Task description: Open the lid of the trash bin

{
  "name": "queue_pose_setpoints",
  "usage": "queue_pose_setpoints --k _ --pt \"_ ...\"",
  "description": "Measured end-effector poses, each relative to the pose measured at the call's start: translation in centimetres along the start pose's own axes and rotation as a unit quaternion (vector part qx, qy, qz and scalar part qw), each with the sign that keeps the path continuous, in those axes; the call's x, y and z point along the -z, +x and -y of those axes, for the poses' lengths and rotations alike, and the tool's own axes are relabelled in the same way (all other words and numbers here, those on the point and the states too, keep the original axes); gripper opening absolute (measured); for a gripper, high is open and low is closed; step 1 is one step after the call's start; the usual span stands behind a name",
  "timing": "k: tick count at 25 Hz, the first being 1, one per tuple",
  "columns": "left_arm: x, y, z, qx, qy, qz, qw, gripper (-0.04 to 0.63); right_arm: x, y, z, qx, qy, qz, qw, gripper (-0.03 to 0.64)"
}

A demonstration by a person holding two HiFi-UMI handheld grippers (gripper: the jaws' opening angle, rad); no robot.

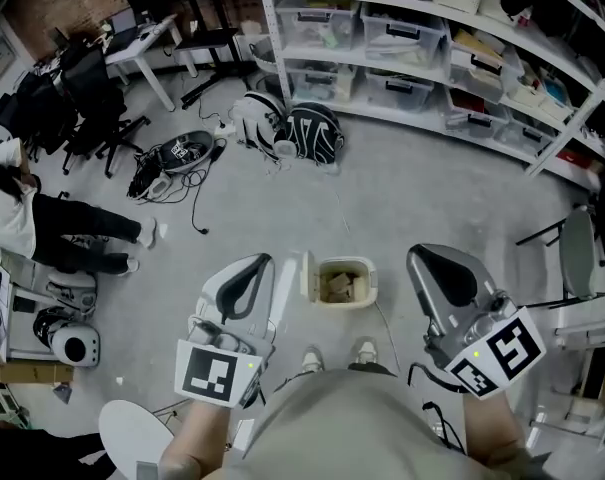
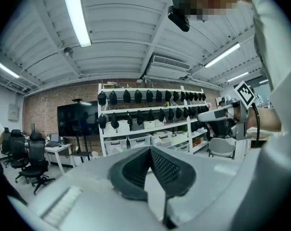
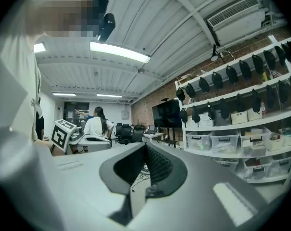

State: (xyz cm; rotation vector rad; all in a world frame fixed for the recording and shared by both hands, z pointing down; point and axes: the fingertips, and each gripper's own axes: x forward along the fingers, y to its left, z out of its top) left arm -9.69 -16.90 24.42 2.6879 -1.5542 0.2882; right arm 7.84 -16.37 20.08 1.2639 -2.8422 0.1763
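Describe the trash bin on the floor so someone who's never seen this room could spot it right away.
On the grey floor in front of the long white shelving, look just ahead of the person's shoes. The trash bin stands there alone: a small pale square tub, its lid tipped up on the picture's left side, brownish scraps inside.

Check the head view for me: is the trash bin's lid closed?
No, the lid stands tipped up at the left side of the trash bin, whose contents show from above.
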Motion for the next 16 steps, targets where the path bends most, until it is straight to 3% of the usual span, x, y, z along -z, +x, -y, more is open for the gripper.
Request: queue_pose_setpoints --k 8,12,16 --pt "-0.7 -0.4 -0.7 -0.007 0.005 0.005 1.0000 0.002 -0.3 -0.1 0.6 0.009 0.002 0.004 1.000 0.003" --pt "-1.8 -0.5 -0.9 -0.006 0.035 0.012 0.9993 0.002 -0.8 -0.2 0.5 0.011 0.000 0.007 1.000 0.003" --pt "-2.0 -1.0 -1.2 -0.007 0.033 0.013 0.9994 0.002 -1.3 -0.3 0.1 0.012 -0.001 0.012 1.000 0.003"
